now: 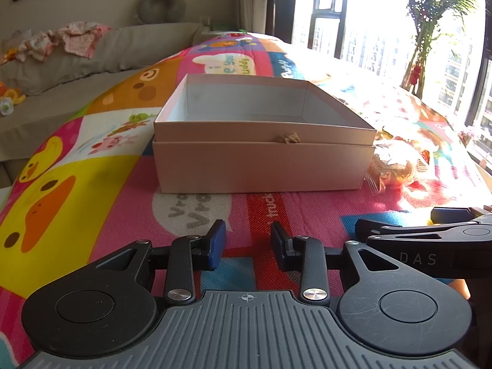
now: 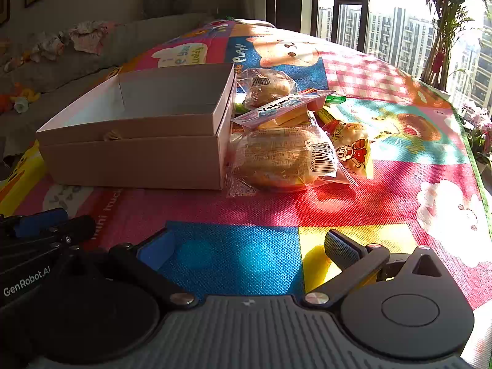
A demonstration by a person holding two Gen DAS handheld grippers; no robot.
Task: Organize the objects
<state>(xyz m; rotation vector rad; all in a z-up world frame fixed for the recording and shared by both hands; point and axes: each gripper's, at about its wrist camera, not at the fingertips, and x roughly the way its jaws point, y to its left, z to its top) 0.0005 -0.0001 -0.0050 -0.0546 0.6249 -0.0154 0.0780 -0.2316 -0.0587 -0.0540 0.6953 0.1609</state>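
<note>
An open, empty beige cardboard box (image 1: 261, 160) sits on the colourful play mat, also in the right wrist view (image 2: 135, 156). Right of it lies a pile of wrapped snacks: a large bagged bread (image 2: 283, 160), a second bread (image 2: 267, 87) behind, a "Volcano" packet (image 2: 283, 109) and a yellow cartoon snack bag (image 2: 353, 150). The bread shows at the box's right corner (image 1: 393, 166). My left gripper (image 1: 247, 246) is open and empty, short of the box. My right gripper (image 2: 249, 246) is wide open and empty, short of the snacks.
A grey sofa (image 1: 92, 58) with baby clothes and toys runs along the left. Tall windows and a potted palm (image 2: 442, 30) stand at the right. The right gripper's body (image 1: 430, 240) lies just right of my left one. The play mat (image 2: 399, 200) stretches around the box.
</note>
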